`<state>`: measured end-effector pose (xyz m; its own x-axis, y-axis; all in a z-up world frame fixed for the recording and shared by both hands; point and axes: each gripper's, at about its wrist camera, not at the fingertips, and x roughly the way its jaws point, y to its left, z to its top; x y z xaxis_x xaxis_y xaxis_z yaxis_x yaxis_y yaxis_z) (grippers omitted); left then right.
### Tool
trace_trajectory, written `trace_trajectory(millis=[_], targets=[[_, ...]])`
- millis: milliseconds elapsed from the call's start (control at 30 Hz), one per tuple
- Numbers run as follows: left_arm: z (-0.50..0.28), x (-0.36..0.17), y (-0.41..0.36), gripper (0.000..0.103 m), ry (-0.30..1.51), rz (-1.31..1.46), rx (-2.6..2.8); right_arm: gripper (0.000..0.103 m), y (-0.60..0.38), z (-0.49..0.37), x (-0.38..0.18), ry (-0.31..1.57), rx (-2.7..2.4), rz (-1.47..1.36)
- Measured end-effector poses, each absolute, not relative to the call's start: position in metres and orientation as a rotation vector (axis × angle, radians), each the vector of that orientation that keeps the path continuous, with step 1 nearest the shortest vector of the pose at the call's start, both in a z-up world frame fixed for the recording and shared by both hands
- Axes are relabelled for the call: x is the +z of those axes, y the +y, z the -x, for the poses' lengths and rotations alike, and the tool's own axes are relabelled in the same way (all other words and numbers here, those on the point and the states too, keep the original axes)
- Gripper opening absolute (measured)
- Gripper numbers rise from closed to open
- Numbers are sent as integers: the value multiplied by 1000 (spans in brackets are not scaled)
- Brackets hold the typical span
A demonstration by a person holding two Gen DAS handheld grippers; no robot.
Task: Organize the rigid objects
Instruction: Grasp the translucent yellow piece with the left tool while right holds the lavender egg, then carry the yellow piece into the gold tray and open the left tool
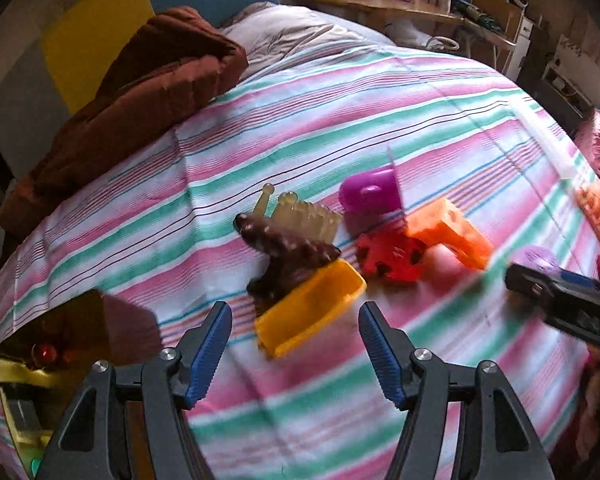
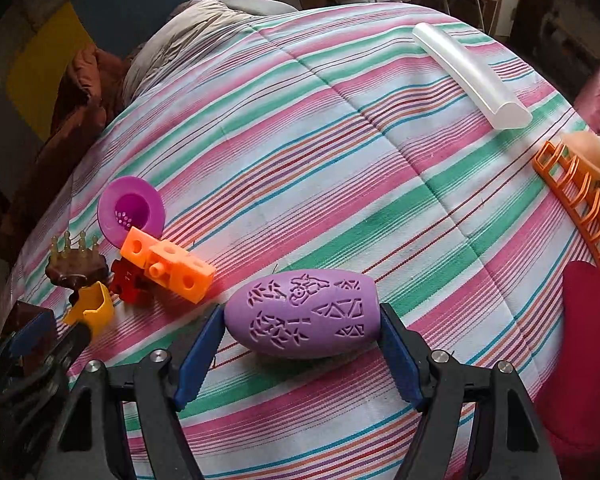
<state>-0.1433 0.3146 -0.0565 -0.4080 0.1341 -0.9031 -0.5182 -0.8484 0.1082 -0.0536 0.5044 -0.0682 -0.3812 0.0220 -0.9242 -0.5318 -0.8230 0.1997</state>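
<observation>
My right gripper [image 2: 302, 334] is shut on a purple egg-shaped object [image 2: 302, 318] with cut-out patterns, held sideways just over the striped bedspread [image 2: 340, 152]. My left gripper [image 1: 296, 344] is open and empty, just short of a yellow scoop-like piece [image 1: 310, 308]. Behind that lie a brown ridged piece [image 1: 288, 246], a pale comb-like piece [image 1: 306, 212], a red block [image 1: 390, 258], an orange cube block [image 1: 448, 232] and a magenta cup [image 1: 370, 192]. The same cluster shows at left in the right wrist view, with the orange block [image 2: 168, 264] nearest the egg.
A clear plastic tube [image 2: 470, 76] lies far right on the bed. An orange rack [image 2: 580, 208] with a peach piece [image 2: 588, 150] and a red object [image 2: 584, 340] sit at the right edge. A brown blanket [image 1: 128, 108] is piled at the left. A desk [image 1: 380, 4] stands beyond the bed.
</observation>
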Motion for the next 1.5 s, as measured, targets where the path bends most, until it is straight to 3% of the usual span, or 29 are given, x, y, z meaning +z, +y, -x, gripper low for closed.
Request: trace_trajectory(millis=[200, 333, 600, 633, 733, 800, 1500], targets=[[133, -79, 311, 65, 406, 1509, 2119, 76, 508, 53, -68, 700, 2255, 1493], [106, -68, 308, 65, 357, 1418, 2057, 76, 509, 55, -69, 706, 2255, 1492], [120, -66, 310, 65, 475, 1360, 2250, 76, 512, 58, -70, 722, 2256, 1485], [123, -67, 309, 61, 465, 1363, 2263, 76, 512, 59, -70, 719, 2255, 1485], [129, -77, 310, 34, 414, 1394, 2259, 76, 510, 53, -69, 714, 2255, 1483], [128, -81, 309, 27, 389, 1381, 2266, 76, 510, 53, -69, 708, 2255, 1484], [49, -28, 253, 26, 127, 1301, 2195, 76, 504, 62, -74, 648, 2264, 1491]])
